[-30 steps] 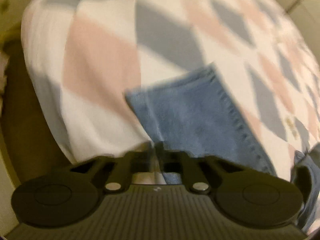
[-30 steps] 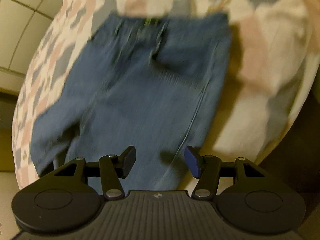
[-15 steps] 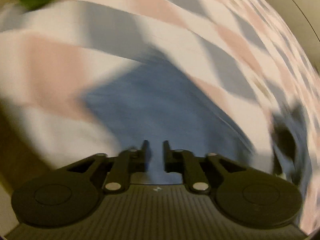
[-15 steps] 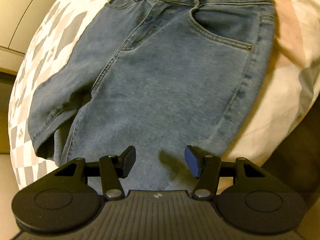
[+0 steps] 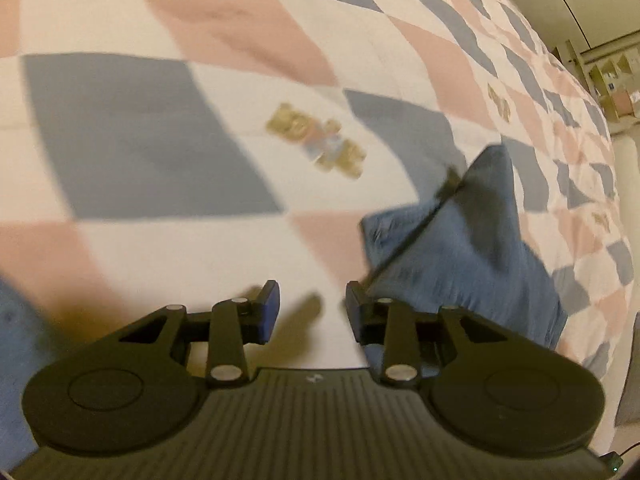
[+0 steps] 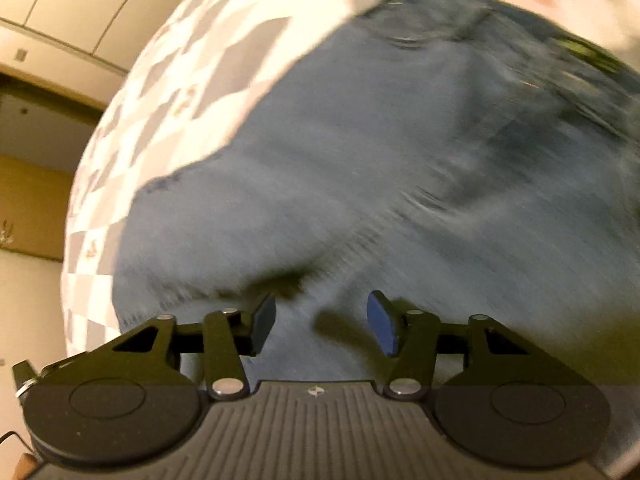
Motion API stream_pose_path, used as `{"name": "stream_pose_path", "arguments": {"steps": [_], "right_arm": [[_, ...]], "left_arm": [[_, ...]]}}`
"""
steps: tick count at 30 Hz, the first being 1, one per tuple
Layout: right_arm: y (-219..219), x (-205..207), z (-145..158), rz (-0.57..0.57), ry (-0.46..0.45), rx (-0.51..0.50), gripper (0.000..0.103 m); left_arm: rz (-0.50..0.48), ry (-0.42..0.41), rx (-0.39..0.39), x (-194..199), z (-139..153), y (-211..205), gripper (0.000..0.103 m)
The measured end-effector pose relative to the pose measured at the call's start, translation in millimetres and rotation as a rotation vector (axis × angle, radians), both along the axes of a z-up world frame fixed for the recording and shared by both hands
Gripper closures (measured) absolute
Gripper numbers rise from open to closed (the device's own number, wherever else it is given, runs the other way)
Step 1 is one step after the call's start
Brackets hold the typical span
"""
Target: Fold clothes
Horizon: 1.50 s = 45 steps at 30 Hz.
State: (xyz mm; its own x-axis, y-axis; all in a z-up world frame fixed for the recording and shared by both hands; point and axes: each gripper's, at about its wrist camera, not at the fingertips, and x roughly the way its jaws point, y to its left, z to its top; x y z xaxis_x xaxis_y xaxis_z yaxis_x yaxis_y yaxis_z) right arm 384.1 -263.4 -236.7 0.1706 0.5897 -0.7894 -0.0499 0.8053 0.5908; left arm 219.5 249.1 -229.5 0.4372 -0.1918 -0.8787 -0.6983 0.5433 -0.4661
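Blue denim jeans (image 6: 400,184) lie spread on a bed, filling most of the blurred right wrist view, waistband toward the upper right. My right gripper (image 6: 322,326) hovers open just over the denim, nothing between its fingers. In the left wrist view a folded-up corner of the jeans (image 5: 464,248) lies on the quilt to the right. My left gripper (image 5: 312,308) is open over bare quilt, its right finger beside that denim corner; another bit of blue denim (image 5: 16,320) shows at the left edge.
The bed carries a checked quilt (image 5: 180,92) in pink, grey and white with small gold prints. Pale wall panels (image 6: 80,4) and a dark opening lie past the bed's left edge. Shelving (image 5: 608,80) stands far right.
My left gripper, shut on the jeans leg a second ago, has opened and let it go, and swung over bare quilt. My right gripper stayed open and moved closer over the jeans.
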Motion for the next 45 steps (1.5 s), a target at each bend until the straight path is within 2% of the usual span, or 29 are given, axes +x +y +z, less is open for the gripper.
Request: {"name": "stream_pose_path", "arguments": {"steps": [3,7,10,12,13,14,18,21,23,26,28,30,31,33,34,36,37,38,41,45], "right_arm": [[25,21,-9,0.017,0.018,0.003,0.05],[35,31,-21,0.016,0.057,-0.004,0.044],[28,33,-28,-0.002,0.085,0.021,0.047],[26,34,-31,-0.017,0.098,0.031,0.048],[25,34,-33,-0.025,0.105,0.036,0.048],[25,35,-34,-0.031,0.111,0.035,0.048],[36,34,-28,-0.04,0.103,-0.008,0.045],[45,30,-18,-0.037,0.071,-0.038,0.045],[49,28,-12,-0.038,0.054,-0.042,0.045],[52,25,-4,-0.045,0.035,-0.029,0.045],[58,24,2,-0.045,0.021,-0.021,0.045],[65,21,5,-0.038,0.017,-0.017,0.045],[68,20,5,-0.034,0.015,-0.016,0.045],[73,16,5,-0.028,0.014,-0.019,0.045],[73,13,4,-0.025,0.016,-0.024,0.045],[73,7,3,-0.019,0.014,-0.039,0.046],[72,4,3,-0.016,0.012,-0.048,0.047],[73,2,4,-0.017,0.01,-0.053,0.047],[60,-5,9,-0.036,0.002,-0.056,0.046],[37,-23,7,-0.082,-0.003,-0.06,0.049]], "left_arm": [[-0.003,-0.008,-0.035,27,-12,7,0.062],[-0.04,-0.002,-0.035,57,-30,6,0.059],[-0.103,-0.009,-0.036,77,-38,1,0.058],[-0.174,-0.017,-0.018,91,-39,-9,0.065],[-0.222,-0.015,0.014,98,-36,-16,0.079],[-0.271,-0.017,0.041,103,-33,-24,0.085],[-0.39,-0.057,0.146,107,-8,-40,0.085],[-0.348,-0.117,0.191,89,18,-32,0.085],[-0.289,-0.153,0.276,72,42,-17,0.085],[-0.12,-0.224,0.399,35,87,26,0.086],[-0.005,-0.277,0.528,4,124,55,0.086],[0.111,-0.266,0.649,-30,149,87,0.085],[0.163,-0.235,0.695,-45,156,103,0.085],[0.226,-0.101,0.737,-68,143,133,0.082],[0.258,0.005,0.742,-78,124,148,0.077],[0.318,0.23,0.687,-97,77,176,0.079],[0.352,0.322,0.641,-107,56,185,0.082],[0.379,0.358,0.603,-116,43,188,0.083],[0.393,0.283,0.56,-128,38,166,0.082],[0.298,0.164,0.459,-123,47,110,0.08]]}}
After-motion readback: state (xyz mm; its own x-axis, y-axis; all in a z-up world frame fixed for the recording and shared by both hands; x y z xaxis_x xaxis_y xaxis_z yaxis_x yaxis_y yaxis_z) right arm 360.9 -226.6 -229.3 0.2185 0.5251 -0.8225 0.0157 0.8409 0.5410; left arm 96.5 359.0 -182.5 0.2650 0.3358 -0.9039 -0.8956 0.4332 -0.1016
